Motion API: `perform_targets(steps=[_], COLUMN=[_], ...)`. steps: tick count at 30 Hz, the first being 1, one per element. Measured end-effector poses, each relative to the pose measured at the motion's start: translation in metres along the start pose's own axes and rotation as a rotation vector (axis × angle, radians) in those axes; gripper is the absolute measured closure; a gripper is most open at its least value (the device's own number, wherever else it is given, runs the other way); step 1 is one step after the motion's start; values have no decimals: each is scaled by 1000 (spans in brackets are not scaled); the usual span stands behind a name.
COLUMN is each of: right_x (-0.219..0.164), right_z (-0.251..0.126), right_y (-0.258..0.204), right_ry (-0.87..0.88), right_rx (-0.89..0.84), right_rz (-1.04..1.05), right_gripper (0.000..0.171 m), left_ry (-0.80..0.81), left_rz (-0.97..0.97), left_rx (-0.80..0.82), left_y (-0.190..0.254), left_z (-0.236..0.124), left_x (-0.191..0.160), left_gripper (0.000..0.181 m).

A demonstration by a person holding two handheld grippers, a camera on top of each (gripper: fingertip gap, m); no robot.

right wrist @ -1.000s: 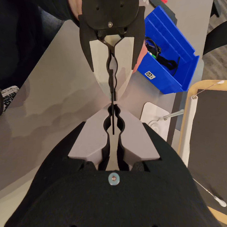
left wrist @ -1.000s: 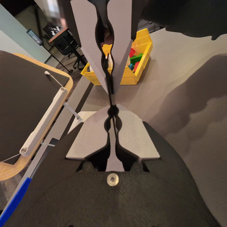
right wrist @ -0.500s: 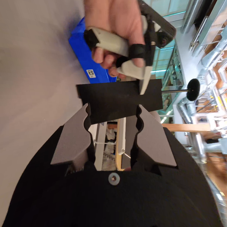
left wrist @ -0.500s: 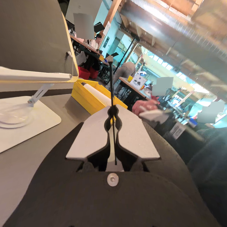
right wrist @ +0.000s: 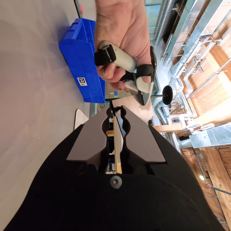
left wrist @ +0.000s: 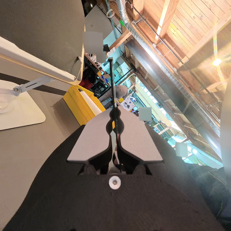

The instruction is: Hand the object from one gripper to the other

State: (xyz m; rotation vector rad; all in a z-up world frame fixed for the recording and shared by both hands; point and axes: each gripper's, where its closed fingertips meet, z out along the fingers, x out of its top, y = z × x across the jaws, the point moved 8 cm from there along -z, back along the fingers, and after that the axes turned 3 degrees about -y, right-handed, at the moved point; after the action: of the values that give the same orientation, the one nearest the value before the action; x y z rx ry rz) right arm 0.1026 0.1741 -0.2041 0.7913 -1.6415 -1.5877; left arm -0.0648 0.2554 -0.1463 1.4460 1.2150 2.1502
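Bright overhead glare, fisheye warp, blurred edges

You see a yellow bin [left wrist: 80,106] beside a white stand base [left wrist: 22,116]; a blue bin [right wrist: 80,60] rests on the grey table [right wrist: 31,100]

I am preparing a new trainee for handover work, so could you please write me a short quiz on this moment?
1. True or false: the left tool is shut on a thin black sheet that sticks out past its tips.
2. In the right wrist view, what colour is the bin on the table beside the person's hand? A green, B blue, C red.
3. One word: are the fingers of the right tool touching or apart?

Key: 1 true. 2 B. 3 apart: the background shows through the gap between them.
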Motion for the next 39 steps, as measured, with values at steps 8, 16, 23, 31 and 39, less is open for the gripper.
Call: perform_targets(steps=[8, 16, 23, 31, 39], right_x=[0, 8, 2, 2, -15], right_z=[2, 7, 9, 13, 5], right_y=[4, 3, -14, -14, 23], right_ry=[-12, 17, 2, 19, 36], right_rx=[-39, -93, -47, -52, 67], right_rz=[-93, -167, -188, -164, 143], right_gripper=[161, 144, 137, 164, 171], left_ry=[74, 134, 160, 147, 43], left_rz=[-105, -202, -245, -261, -47], left_rx=[-8, 9, 26, 31, 165], left_y=[-12, -19, -21, -22, -29], left_z=[-13, -22, -26, -15, -17], left_x=[-1, -9, -10, -20, -26], left_gripper=[181, 181, 181, 180, 143])
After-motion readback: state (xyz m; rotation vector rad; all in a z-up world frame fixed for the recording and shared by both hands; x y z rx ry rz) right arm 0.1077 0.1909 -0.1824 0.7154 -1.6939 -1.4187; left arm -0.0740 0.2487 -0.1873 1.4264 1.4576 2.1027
